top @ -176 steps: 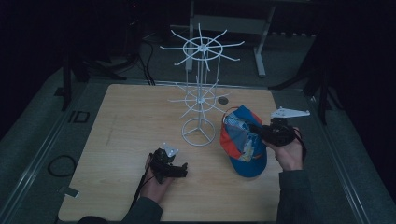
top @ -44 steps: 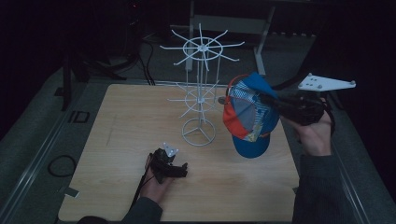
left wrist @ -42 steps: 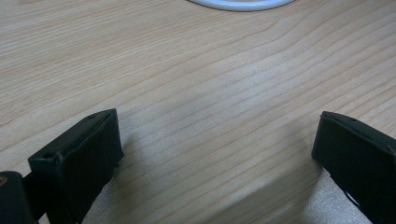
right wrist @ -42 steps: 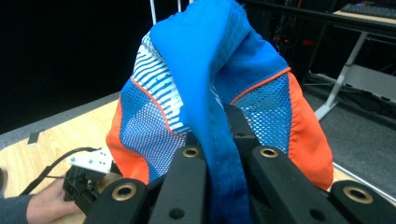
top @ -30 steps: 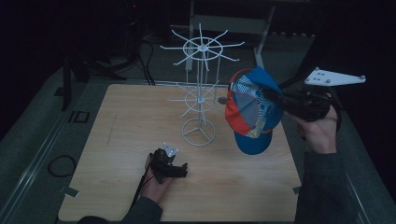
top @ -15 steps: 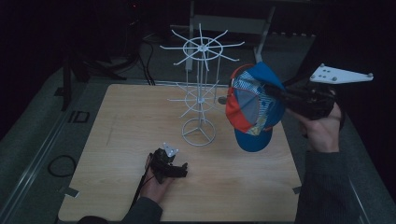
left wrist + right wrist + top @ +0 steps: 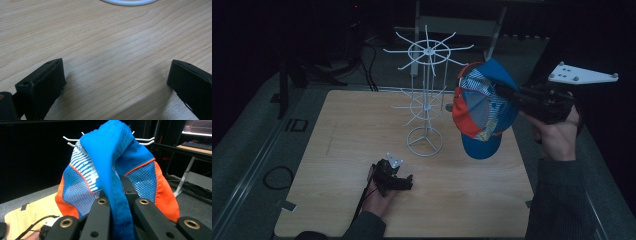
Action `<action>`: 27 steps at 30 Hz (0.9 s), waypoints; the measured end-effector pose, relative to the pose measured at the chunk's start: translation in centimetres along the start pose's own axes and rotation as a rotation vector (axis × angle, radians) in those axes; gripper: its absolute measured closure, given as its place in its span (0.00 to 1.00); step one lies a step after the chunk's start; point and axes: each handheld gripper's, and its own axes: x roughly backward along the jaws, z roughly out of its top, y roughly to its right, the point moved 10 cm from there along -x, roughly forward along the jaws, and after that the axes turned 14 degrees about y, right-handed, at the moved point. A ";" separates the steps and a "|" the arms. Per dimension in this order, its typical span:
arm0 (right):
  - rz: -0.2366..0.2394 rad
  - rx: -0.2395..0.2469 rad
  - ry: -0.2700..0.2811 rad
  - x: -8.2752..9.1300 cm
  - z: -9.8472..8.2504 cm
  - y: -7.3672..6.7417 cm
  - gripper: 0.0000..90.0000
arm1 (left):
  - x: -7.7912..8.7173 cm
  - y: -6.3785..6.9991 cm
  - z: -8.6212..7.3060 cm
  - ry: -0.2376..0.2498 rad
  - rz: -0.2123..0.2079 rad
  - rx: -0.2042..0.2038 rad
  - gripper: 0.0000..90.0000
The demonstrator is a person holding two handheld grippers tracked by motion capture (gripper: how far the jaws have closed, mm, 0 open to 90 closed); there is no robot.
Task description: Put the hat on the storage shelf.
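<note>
The left gripper is resting low on the light wooden table, near its front edge, with the person's left hand wrapped around its body. In the left gripper view its two black jaws are standing wide apart over bare wood grain, with nothing between them. Ahead of this gripper and slightly to its right, the white wire display rack is standing upright on its round ring base; an arc of that ring is showing at the top of the left gripper view. The rack is carrying two tiers of radiating wire hooks on a slim centre post.

Further right, the blue and orange mesh-panelled baseball cap is hanging in the air, well above the table. The right gripper is gripping it, held up by the person's right hand. In the right gripper view the jaws are pressing close together on a fold of the cap's blue fabric, and the cap's crown is bunching upward in front of them. The cap is sitting just beside the rack's right-hand hooks; whether it is touching them cannot be told. White hook tips are showing behind the cap.
</note>
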 end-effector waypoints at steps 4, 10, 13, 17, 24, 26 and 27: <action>0.000 -0.008 0.007 -0.1 0.1 0.1 0.97 | 0.0 0.0 0.0 0.000 0.001 -0.002 0.02; -0.003 -0.012 0.026 0.0 0.6 0.3 0.97 | 0.0 0.0 0.0 0.000 0.000 -0.001 0.02; -0.002 -0.011 0.032 0.2 0.8 0.3 0.97 | 0.0 0.0 0.0 0.000 0.000 -0.001 0.02; -0.004 -0.015 0.041 0.5 1.0 0.4 0.97 | 0.0 0.0 0.0 0.000 0.000 -0.001 0.02; -0.005 -0.012 0.062 0.6 1.7 0.3 0.97 | 0.0 0.0 0.0 0.000 0.000 -0.001 0.02; -0.007 -0.015 0.064 0.4 1.8 0.3 0.97 | 0.0 0.0 0.0 0.000 0.000 -0.001 0.02; -0.008 -0.015 0.067 0.3 1.9 0.4 0.97 | 0.0 0.0 0.0 0.000 0.000 -0.001 0.02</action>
